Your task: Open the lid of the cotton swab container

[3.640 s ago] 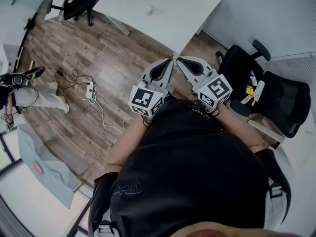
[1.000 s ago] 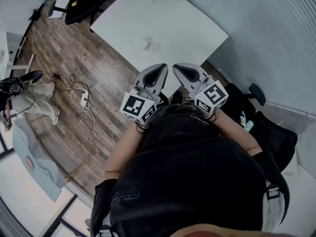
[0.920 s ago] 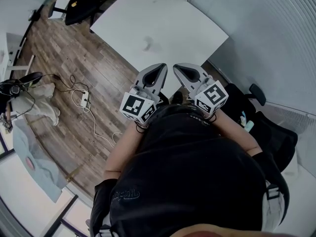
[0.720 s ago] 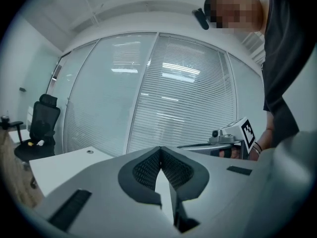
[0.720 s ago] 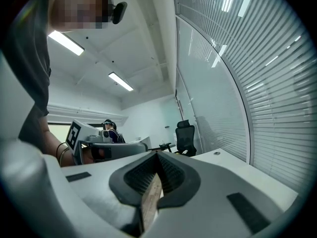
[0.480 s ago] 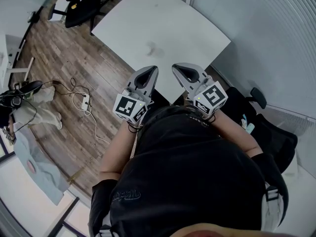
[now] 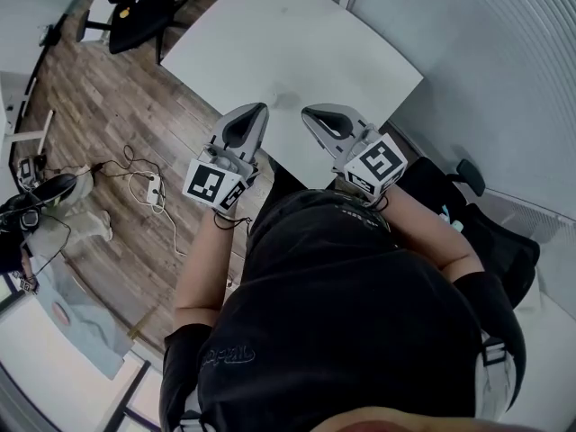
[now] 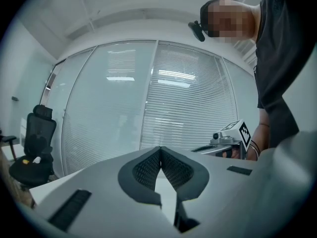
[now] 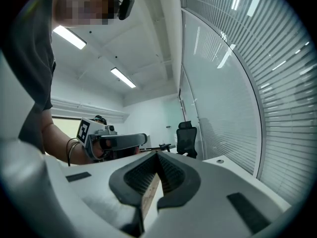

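A white table (image 7: 351,52) lies ahead of me in the head view. Near its front edge sits a small pale object (image 7: 287,97), too faint to identify. My left gripper (image 7: 260,107) and right gripper (image 7: 306,112) are held side by side over that front edge, pointing level across the table. Both are shut with nothing between the jaws. The left gripper view shows its closed jaws (image 8: 161,148) and the right gripper (image 8: 225,142) beside it. In the right gripper view the closed jaws (image 9: 157,153) point along the tabletop, with the left gripper (image 9: 116,141) alongside.
A glass wall with blinds (image 7: 486,79) runs along the table's right side. Black office chairs stand at the far left (image 7: 135,3) and behind my right arm (image 7: 504,241). A power strip with cables (image 7: 148,187) lies on the wooden floor (image 7: 108,106).
Both grippers have moved forward to the table's front edge and spread a little apart, the left one shifting left. Their jaws stayed shut.
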